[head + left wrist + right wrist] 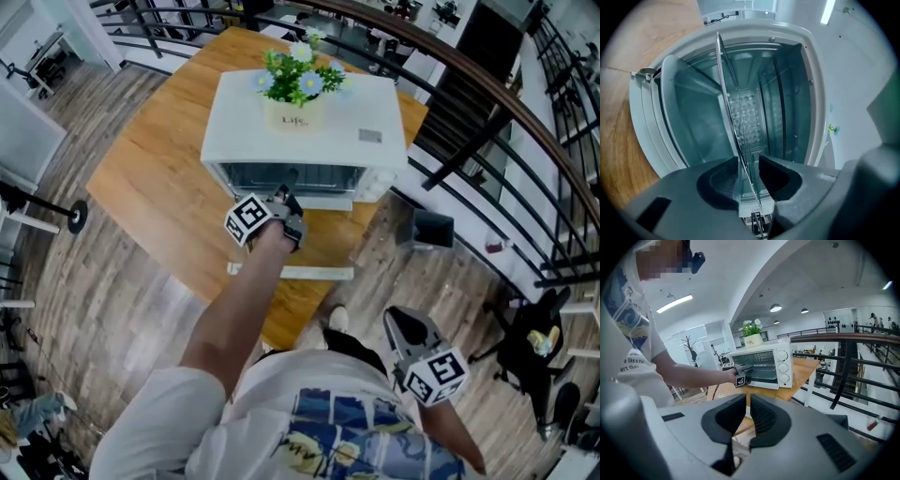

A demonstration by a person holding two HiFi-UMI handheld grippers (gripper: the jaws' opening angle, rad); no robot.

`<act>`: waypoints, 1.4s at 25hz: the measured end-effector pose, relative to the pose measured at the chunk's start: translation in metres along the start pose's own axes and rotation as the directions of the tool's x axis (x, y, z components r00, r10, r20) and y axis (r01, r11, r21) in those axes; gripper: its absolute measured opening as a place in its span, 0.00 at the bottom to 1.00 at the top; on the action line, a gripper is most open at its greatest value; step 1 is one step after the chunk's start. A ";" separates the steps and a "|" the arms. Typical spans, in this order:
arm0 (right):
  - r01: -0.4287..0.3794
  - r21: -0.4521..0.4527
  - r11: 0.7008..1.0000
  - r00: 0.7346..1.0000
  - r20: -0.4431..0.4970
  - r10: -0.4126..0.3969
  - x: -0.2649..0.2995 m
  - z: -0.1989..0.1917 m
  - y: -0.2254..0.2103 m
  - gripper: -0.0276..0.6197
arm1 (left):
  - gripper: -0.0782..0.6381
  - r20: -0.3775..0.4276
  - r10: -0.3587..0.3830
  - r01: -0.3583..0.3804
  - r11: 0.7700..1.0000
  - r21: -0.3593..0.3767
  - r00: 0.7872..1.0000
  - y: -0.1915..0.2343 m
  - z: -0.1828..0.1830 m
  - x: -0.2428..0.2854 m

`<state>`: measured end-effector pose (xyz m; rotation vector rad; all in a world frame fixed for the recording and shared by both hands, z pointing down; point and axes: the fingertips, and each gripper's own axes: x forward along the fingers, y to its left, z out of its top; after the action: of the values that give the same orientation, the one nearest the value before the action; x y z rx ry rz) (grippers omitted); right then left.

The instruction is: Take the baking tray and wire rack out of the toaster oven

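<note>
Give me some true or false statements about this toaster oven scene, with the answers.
The toaster oven stands on a wooden table. True.
A kettle sits on top of the oven. False: a potted plant stands there.
The edge of the wire rack runs between the jaws of the left hand-held gripper. True.
The right hand-held gripper is inside the oven. False: it is held back from it, with nothing between its jaws.
The oven's door is shut. False: it is open.
</note>
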<state>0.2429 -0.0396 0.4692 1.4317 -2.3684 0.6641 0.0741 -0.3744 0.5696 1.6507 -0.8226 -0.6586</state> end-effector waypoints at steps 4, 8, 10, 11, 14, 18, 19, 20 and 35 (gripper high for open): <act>0.006 0.016 1.000 1.000 -0.001 -0.006 -0.006 -0.003 -0.008 0.08 | 0.24 0.034 0.014 -0.013 0.999 -0.049 0.999 0.001 0.001 0.008; 0.017 0.030 0.999 1.000 0.001 -0.018 -0.011 -0.008 -0.012 0.08 | 0.13 0.049 -0.024 0.025 0.999 -0.030 0.999 0.000 0.003 0.012; 0.022 0.034 0.999 1.000 -0.001 -0.022 -0.013 -0.010 -0.014 0.08 | 0.12 0.054 -0.019 0.021 0.999 -0.040 0.998 0.001 0.003 0.012; 0.023 0.035 0.999 1.000 -0.001 -0.023 -0.013 -0.010 -0.015 0.08 | 0.12 0.055 -0.012 0.014 0.999 -0.044 0.998 0.002 0.002 0.011; 0.021 0.033 0.999 1.000 -0.002 -0.021 -0.013 -0.011 -0.016 0.08 | 0.12 0.059 -0.002 0.005 0.999 -0.048 0.998 0.004 0.001 0.010; 0.017 0.028 0.999 1.000 0.000 -0.017 -0.013 -0.010 -0.013 0.08 | 0.12 0.060 -0.015 0.018 0.999 -0.050 0.998 0.002 -0.001 0.005; 0.016 0.026 1.000 1.000 0.002 -0.016 -0.013 -0.010 -0.012 0.08 | 0.11 0.061 -0.010 0.013 0.998 -0.056 0.998 0.001 -0.002 0.003; 0.014 0.024 1.000 1.000 0.003 -0.014 -0.012 -0.010 -0.010 0.08 | 0.12 0.061 -0.007 0.010 0.998 -0.060 0.998 0.001 -0.003 0.001; -0.011 0.015 1.000 1.000 -0.002 0.011 -0.013 -0.012 0.008 0.08 | 0.11 0.059 -0.018 0.024 0.994 -0.108 0.998 -0.007 -0.022 -0.034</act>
<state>0.2421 -0.0210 0.4712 1.4246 -2.3766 0.6868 0.0717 -0.3332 0.5679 1.5499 -0.7981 -0.7562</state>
